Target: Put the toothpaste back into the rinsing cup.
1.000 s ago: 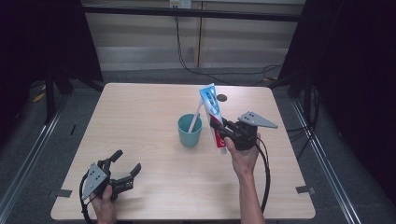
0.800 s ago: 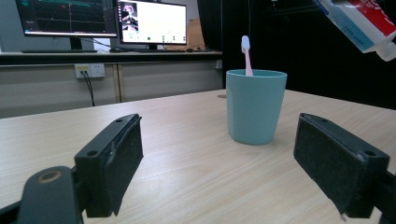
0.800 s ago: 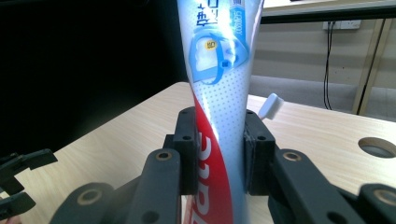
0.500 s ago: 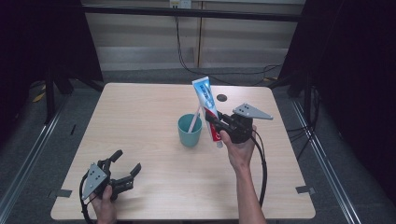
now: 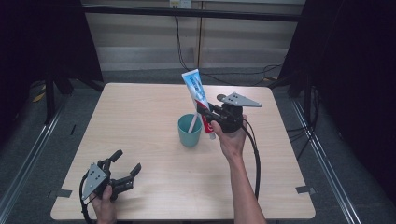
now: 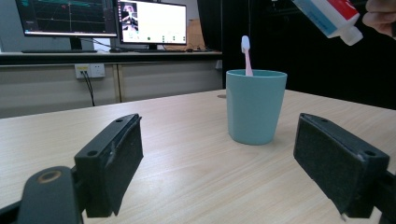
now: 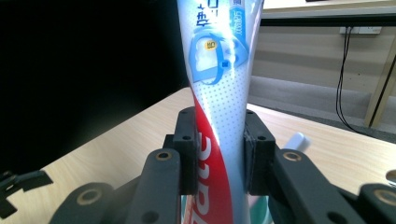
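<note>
The right gripper [image 5: 209, 116] clamps the toothpaste tube [image 5: 196, 94] low down, cap [image 6: 351, 35] just beside the cup [image 5: 189, 131]; centre it over the rim first, clear of the toothbrush [image 6: 246, 54].

The toothpaste tube [image 7: 217, 93] carries printed lettering and a yellow badge; the characters are too cropped and blurred to read.
</note>
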Action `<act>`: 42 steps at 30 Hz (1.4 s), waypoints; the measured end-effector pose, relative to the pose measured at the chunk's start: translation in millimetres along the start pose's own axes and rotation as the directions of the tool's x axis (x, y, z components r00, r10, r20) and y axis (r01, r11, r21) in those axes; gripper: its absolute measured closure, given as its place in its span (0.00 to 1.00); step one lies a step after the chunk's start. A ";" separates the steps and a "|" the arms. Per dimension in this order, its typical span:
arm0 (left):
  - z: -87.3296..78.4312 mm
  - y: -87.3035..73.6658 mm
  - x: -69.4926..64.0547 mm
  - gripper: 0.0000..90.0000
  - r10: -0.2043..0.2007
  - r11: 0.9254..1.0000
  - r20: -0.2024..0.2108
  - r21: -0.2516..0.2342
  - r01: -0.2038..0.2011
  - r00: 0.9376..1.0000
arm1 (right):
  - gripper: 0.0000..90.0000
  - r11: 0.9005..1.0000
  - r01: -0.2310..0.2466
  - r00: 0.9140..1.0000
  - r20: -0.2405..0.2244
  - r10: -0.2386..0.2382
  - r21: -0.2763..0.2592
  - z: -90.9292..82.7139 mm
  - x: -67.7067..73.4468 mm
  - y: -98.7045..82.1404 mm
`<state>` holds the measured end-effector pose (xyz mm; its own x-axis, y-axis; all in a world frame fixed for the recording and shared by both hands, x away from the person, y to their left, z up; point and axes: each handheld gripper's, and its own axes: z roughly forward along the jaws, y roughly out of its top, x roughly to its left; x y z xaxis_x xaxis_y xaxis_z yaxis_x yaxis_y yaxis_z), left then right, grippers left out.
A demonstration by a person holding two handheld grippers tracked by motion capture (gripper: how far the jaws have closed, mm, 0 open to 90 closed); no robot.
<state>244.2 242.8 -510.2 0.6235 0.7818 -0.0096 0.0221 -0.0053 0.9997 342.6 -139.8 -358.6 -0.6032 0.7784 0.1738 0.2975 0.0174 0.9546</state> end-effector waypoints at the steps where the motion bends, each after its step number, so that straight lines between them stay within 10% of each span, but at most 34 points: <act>1: -0.1 0.0 0.1 0.17 0.002 1.000 0.000 0.002 -0.002 1.000 | 0.79 1.000 0.000 1.000 0.001 0.000 -0.002 3.0 -0.2 1.5; 42: -0.1 0.0 0.5 0.17 0.004 1.000 0.003 -0.002 -0.004 1.000 | 0.79 0.995 0.029 0.999 -0.022 -0.027 0.100 88.9 -2.1 -0.1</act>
<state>244.4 243.3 -510.2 0.6258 0.7799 -0.0054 0.0178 -0.0073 0.9998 409.5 -85.6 -380.6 -0.6275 0.7634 0.1533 0.3521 0.1026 0.9303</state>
